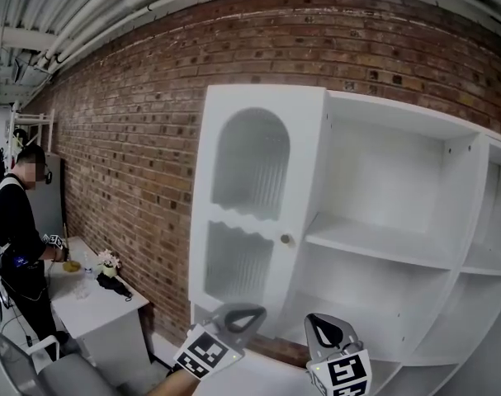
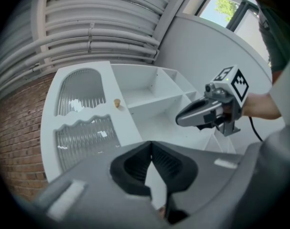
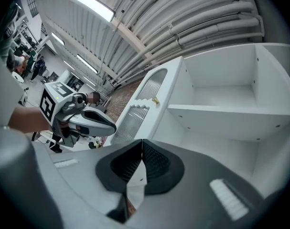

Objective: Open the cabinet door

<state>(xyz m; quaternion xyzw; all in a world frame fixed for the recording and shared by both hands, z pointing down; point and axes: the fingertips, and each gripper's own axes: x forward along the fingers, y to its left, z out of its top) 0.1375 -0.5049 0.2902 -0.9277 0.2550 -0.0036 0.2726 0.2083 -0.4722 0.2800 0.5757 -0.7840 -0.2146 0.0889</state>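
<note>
A white cabinet door [image 1: 258, 205] with two ribbed glass panels and a small brass knob [image 1: 286, 239] covers the cabinet's left section; it looks flush with the front. The knob [image 2: 117, 102] also shows in the left gripper view, and the knob [image 3: 155, 100] in the right gripper view. My left gripper [image 1: 243, 316] and right gripper [image 1: 326, 328] hang low in front of the cabinet, apart from the door. The left gripper [image 2: 151, 148] is shut on nothing. The right gripper [image 3: 142, 144] is likewise shut and empty.
Open white shelves [image 1: 382, 242] fill the cabinet right of the door. A brick wall [image 1: 126, 139] runs behind. At far left a person [image 1: 19, 221] stands at a white table [image 1: 93, 304] with small items on it.
</note>
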